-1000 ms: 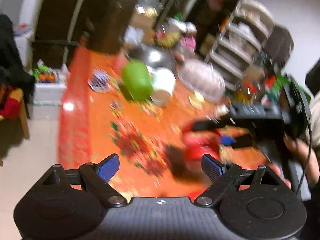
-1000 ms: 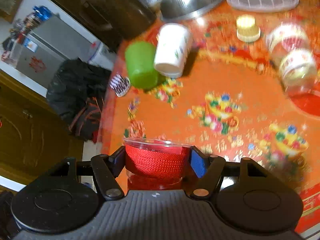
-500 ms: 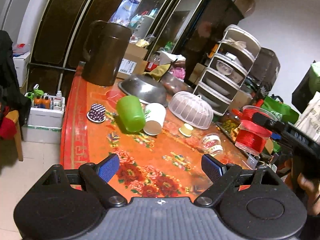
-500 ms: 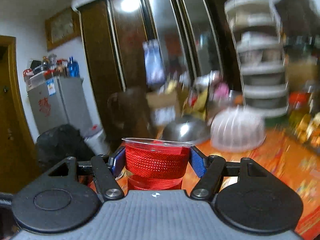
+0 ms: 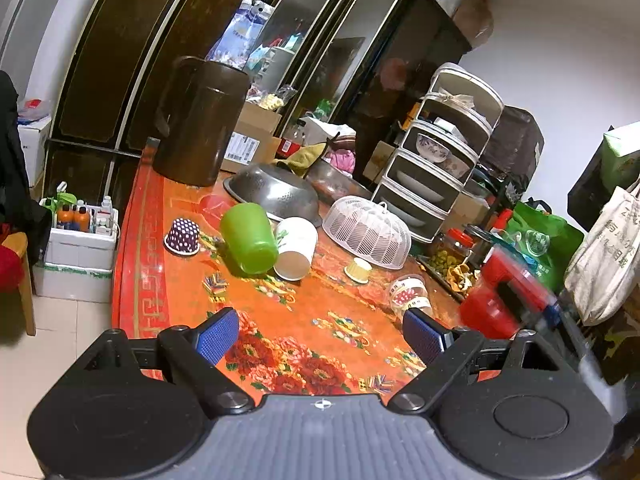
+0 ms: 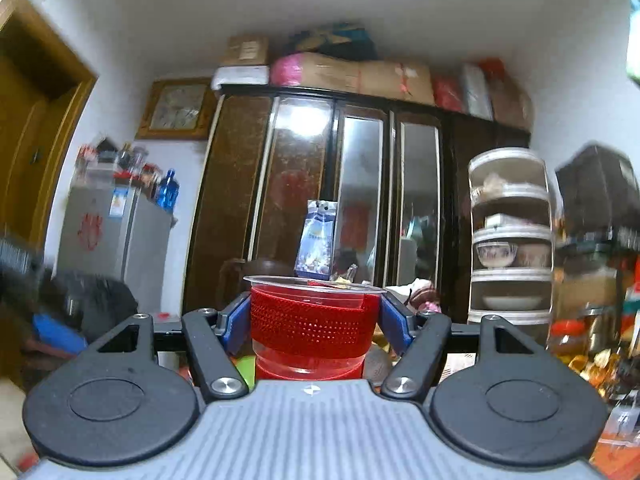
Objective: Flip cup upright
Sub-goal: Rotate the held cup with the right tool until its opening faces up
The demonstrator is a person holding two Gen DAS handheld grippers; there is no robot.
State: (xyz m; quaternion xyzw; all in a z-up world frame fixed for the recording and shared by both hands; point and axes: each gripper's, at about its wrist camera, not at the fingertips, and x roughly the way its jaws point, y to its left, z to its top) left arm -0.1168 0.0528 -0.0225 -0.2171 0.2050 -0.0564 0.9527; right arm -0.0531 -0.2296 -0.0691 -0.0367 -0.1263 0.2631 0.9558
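My right gripper (image 6: 314, 326) is shut on a clear plastic cup with a red mesh sleeve (image 6: 312, 322), rim up and level, facing the dark cabinet. In the left wrist view the same red cup (image 5: 494, 300) shows blurred at the right, over the orange table's (image 5: 320, 332) right edge. My left gripper (image 5: 320, 336) is open and empty above the table's near end. A green cup (image 5: 250, 238) and a white paper cup (image 5: 296, 248) lie on their sides mid-table. A purple dotted cup (image 5: 183, 236) stands upside down at the left.
A steel colander (image 5: 276, 192), a white mesh food cover (image 5: 368, 232), a small yellow cup (image 5: 359, 270) and a tipped patterned cup (image 5: 408, 292) lie on the table. A brown jug (image 5: 198, 120) stands at the far end. A tiered dish rack (image 5: 440, 164) stands at the right.
My right gripper has tilted up from looking down at the table to facing the cabinet, with the red cup still held. In the left view the cup has dropped lower at the right.
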